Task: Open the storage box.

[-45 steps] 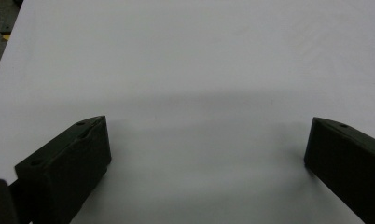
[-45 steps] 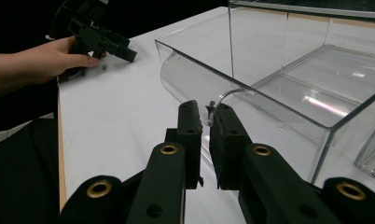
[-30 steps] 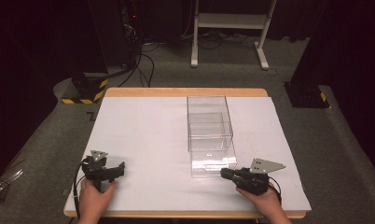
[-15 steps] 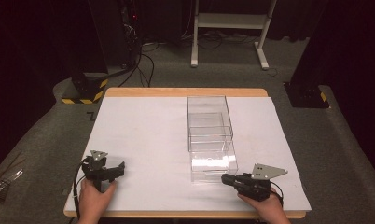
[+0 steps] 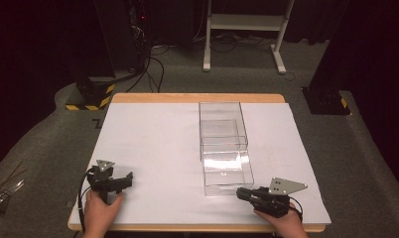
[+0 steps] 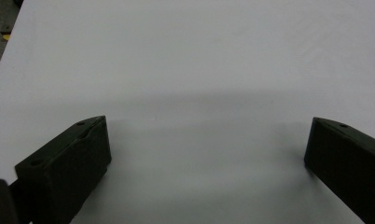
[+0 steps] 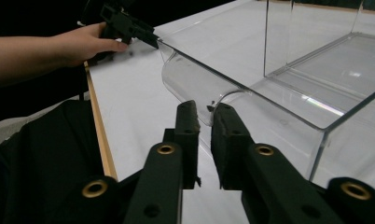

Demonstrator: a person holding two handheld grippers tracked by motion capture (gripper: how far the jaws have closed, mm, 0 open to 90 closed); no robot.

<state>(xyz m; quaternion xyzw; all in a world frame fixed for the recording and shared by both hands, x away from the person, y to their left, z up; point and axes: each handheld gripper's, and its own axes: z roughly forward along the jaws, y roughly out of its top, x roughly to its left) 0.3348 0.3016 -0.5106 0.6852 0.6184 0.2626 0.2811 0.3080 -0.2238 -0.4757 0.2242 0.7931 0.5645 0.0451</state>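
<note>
**Right gripper at the clear drawer's front, left gripper idle**

We see a clear plastic drawer box (image 5: 223,144) standing on the white table (image 5: 153,134), right of centre, its long side running from six to twelve o'clock. Its inner drawer (image 5: 227,173) is slid partly out of the shell toward six o'clock.

At about five o'clock on the table we hold the right gripper (image 5: 241,194), pointing toward nine o'clock, with its tip just beside the near corner of the drawer front. In the right gripper view its jaws are nearly pressed together, only a narrow slit between them, with the curved pull (image 7: 195,91) of the drawer front right at the fingertips (image 7: 188,114). Whether they actually pinch the plastic we cannot tell.

At about seven o'clock we hold the left gripper (image 5: 122,181), well apart from the drawer box, pointing toward three o'clock. In the left gripper view its jaws are spread wide over bare white surface, with nothing between them.

Beyond the table at twelve o'clock stands a white metal frame (image 5: 244,22) on the grey floor.
</note>
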